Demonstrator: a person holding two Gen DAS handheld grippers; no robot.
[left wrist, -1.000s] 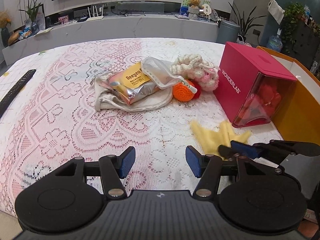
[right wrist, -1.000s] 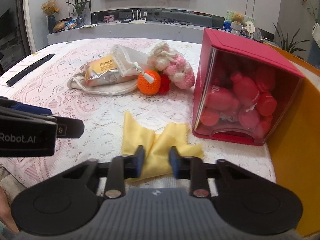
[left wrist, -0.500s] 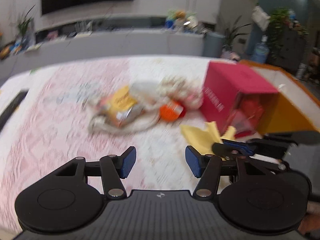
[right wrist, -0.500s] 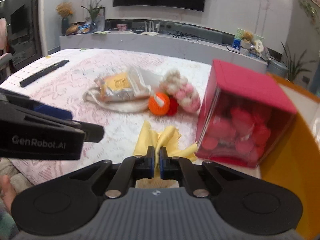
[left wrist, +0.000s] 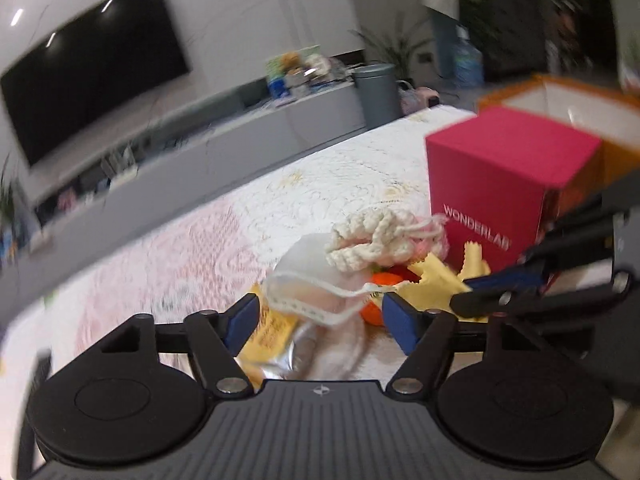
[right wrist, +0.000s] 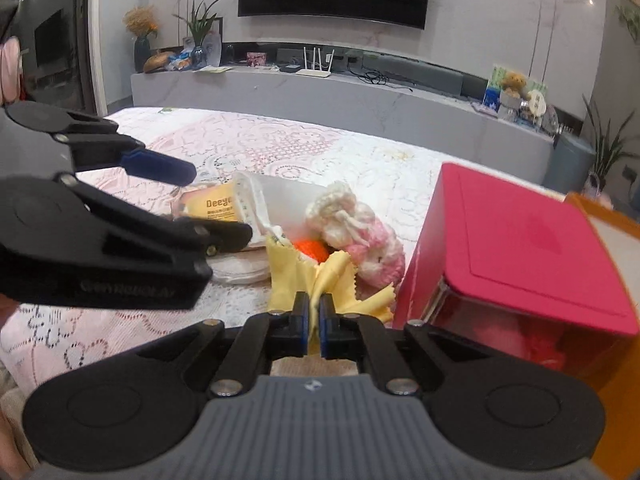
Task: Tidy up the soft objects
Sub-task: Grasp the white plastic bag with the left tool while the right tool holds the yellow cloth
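Observation:
My right gripper [right wrist: 314,314] is shut on a yellow cloth [right wrist: 298,276] and holds it lifted above the lace-covered table; the cloth also shows in the left wrist view [left wrist: 436,276]. My left gripper [left wrist: 320,314] is open and empty, hovering over the white drawstring bag [left wrist: 316,284]. In the right wrist view it [right wrist: 218,206] is at the left, just above the bag [right wrist: 280,204]. A cream and pink crochet toy [right wrist: 356,232], an orange crochet ball [right wrist: 310,250] and a Deeyeo foil packet [right wrist: 212,204] lie together in the pile.
A pink WONDERLAB box [right wrist: 520,248] with red soft items inside stands to the right of the pile. An orange bin [left wrist: 560,108] stands behind it at the table's right edge. A grey counter [right wrist: 320,100] runs behind the table [right wrist: 100,344].
My right gripper closed on the yellow cloth and lifted it off the table toward the pile. My left gripper moved forward and right over the drawstring bag, still open.

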